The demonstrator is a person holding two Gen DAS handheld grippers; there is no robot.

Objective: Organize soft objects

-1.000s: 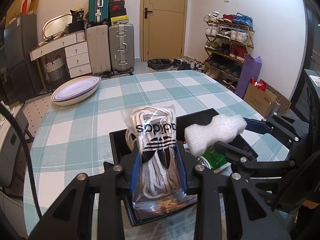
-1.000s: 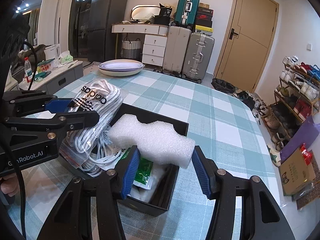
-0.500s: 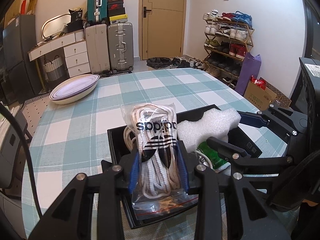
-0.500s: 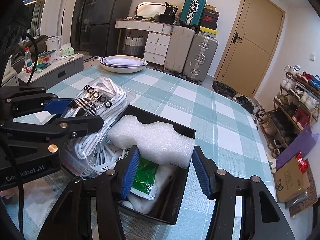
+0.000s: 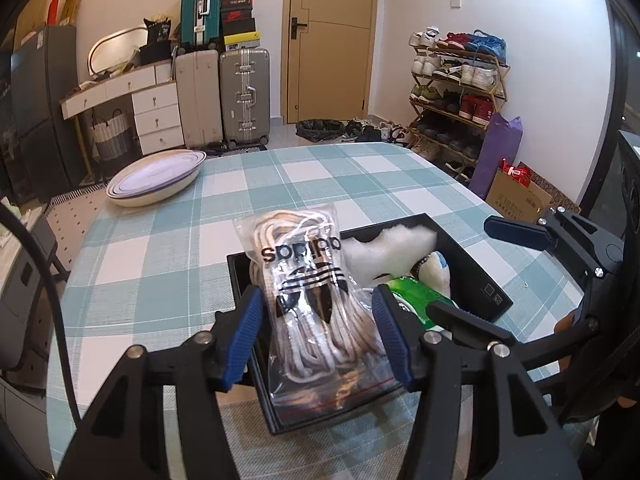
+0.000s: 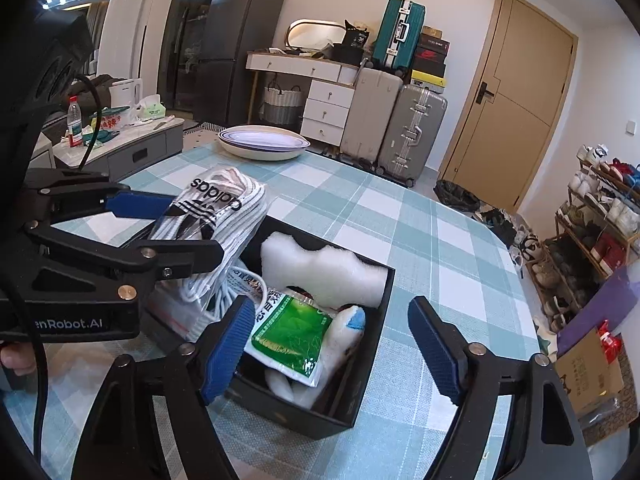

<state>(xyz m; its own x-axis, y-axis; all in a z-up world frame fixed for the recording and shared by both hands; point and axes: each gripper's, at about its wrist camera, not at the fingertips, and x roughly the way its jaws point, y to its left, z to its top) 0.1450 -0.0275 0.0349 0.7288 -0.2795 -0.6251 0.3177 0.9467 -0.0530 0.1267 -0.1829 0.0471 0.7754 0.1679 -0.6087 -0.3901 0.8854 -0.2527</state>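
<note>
A clear bag of white laces (image 5: 316,292) leans in the left end of the black box (image 5: 240,280). It stands between the pads of my left gripper (image 5: 318,320), whose jaws are opening; the pads no longer press on it. The white foam block (image 6: 320,276) lies in the black box (image 6: 360,380) against its far wall. It is beside a green packet (image 6: 288,332) and a white plush toy (image 6: 344,336). My right gripper (image 6: 332,332) hangs over the box's near end, its jaws opening wide with nothing between the pads.
A stack of white plates (image 5: 156,180) sits at the table's far left corner. The checked tablecloth (image 6: 432,248) spreads around the box. Suitcases (image 5: 244,96) and a shoe rack (image 5: 456,92) stand beyond the table. A person's fingers (image 6: 16,360) hold the left gripper.
Both grippers have opened. The foam block left the right gripper's pads and dropped into the box. The left pads drew away from the lace bag, which stays leaning in the box.
</note>
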